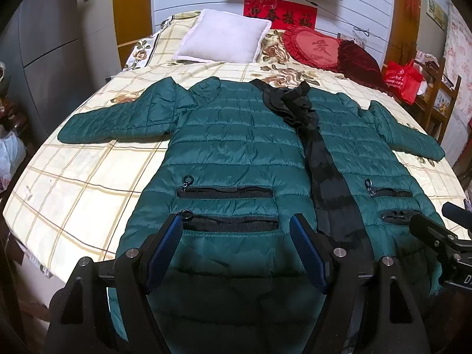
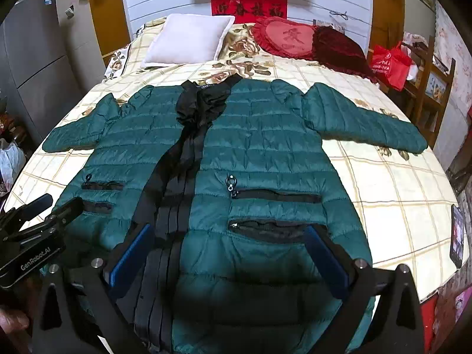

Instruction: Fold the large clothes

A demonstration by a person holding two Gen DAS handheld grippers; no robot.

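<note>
A dark green quilted jacket (image 1: 236,147) lies flat, front up, on the bed, sleeves spread to both sides, a black lining strip down its middle. It also shows in the right wrist view (image 2: 265,147). My left gripper (image 1: 236,230) is open and empty, hovering over the jacket's lower left part near the zip pockets (image 1: 225,193). My right gripper (image 2: 230,239) is open and empty over the lower right part, beside the black strip (image 2: 177,194). Each gripper shows at the edge of the other's view: the right one (image 1: 436,224), the left one (image 2: 56,209).
The bed (image 1: 73,183) has a cream checked floral cover. A white pillow (image 1: 224,37) and red heart cushions (image 1: 321,48) lie at its head. A red bag (image 1: 404,79) on a wooden chair stands at the right. A tablet (image 2: 457,236) sits at the bed's right edge.
</note>
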